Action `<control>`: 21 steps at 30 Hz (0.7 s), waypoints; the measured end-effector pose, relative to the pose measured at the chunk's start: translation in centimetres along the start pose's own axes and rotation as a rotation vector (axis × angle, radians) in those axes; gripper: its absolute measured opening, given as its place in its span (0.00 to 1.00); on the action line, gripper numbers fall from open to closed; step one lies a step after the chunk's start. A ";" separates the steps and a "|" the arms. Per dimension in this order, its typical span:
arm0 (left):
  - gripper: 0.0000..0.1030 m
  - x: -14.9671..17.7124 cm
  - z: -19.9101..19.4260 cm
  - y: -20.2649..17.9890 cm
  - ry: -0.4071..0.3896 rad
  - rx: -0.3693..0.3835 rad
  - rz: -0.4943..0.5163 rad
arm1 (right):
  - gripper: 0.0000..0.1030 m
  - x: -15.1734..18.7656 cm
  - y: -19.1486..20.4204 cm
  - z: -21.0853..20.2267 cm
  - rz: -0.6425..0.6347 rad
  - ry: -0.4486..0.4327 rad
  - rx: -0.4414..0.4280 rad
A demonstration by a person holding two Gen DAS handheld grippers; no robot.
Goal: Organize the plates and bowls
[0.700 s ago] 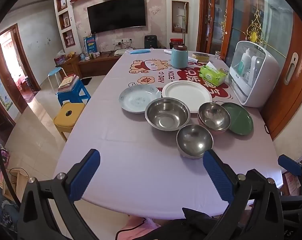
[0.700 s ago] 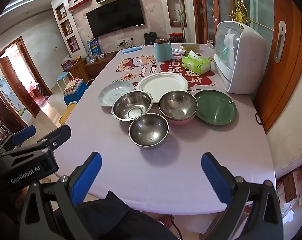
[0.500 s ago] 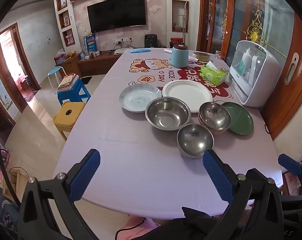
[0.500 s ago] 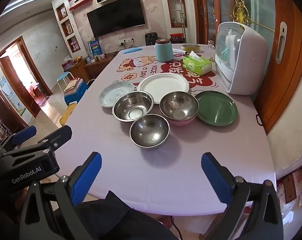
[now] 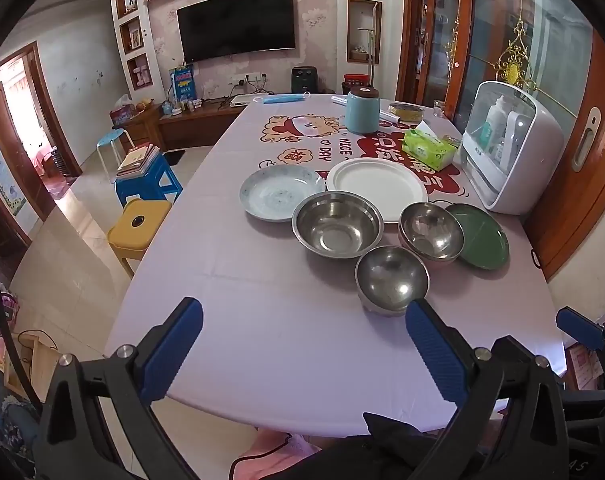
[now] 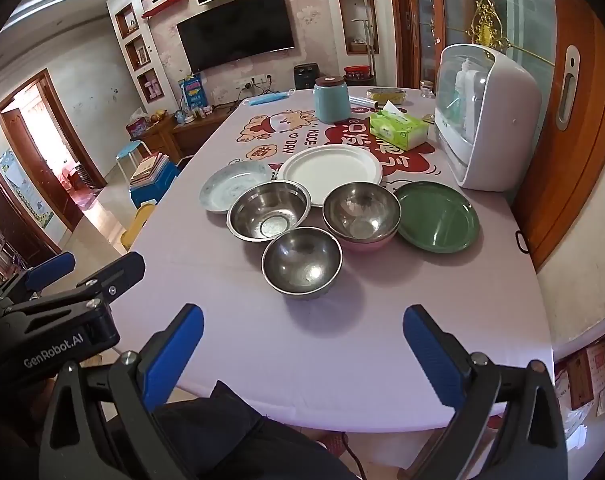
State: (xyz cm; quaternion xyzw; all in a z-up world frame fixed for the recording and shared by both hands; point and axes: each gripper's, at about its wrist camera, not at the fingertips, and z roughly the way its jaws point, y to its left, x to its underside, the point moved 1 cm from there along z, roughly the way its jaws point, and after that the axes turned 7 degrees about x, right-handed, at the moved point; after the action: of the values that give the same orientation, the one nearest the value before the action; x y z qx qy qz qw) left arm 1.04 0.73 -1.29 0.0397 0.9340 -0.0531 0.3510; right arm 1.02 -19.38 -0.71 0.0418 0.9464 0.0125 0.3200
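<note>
Right wrist view takes in the whole bench [image 6: 230,344], draped in a lilac cloth, with every dish lying loose in a cluster at its middle and nothing stacked yet. Largest is the white plate [image 6: 329,169] toward the far side, with the pale blue plate [image 6: 233,185] beside it on the left and the green plate [image 6: 436,216] off to the right near the white countertop cabinet [image 6: 488,120]. In front of those sit the wide steel bowl [image 6: 268,211], the pink-bottomed steel bowl [image 6: 361,211] whose rim appears to touch the green plate, and the small steel bowl [image 6: 301,261] nearest the bench edge. The right hand-held gripper [image 6: 302,344] and the left hand-held gripper [image 5: 302,344] both hover over the near edge, jaws spread wide and holding nothing. The risks, as I judge them: the bowls are crowded rim to rim, so a wide jaw lowered onto one could nudge its neighbour; polished steel may slip between the pads; and dragging a plate could bunch the cloth and shift everything.
</note>
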 end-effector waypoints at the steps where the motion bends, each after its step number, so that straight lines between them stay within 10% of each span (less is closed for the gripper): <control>1: 0.98 0.0 0.0 0.0 0.000 0.001 0.000 | 0.98 0.0 -0.1 0.0 -0.001 0.000 -0.001; 21: 0.98 0.0 0.0 -0.1 0.005 -0.002 -0.003 | 0.98 0.0 -0.3 0.1 0.000 0.004 -0.005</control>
State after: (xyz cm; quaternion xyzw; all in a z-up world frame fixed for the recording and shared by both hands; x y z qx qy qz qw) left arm 1.00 0.60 -1.26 0.0383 0.9350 -0.0527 0.3487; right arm 1.00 -19.65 -0.80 0.0409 0.9471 0.0151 0.3180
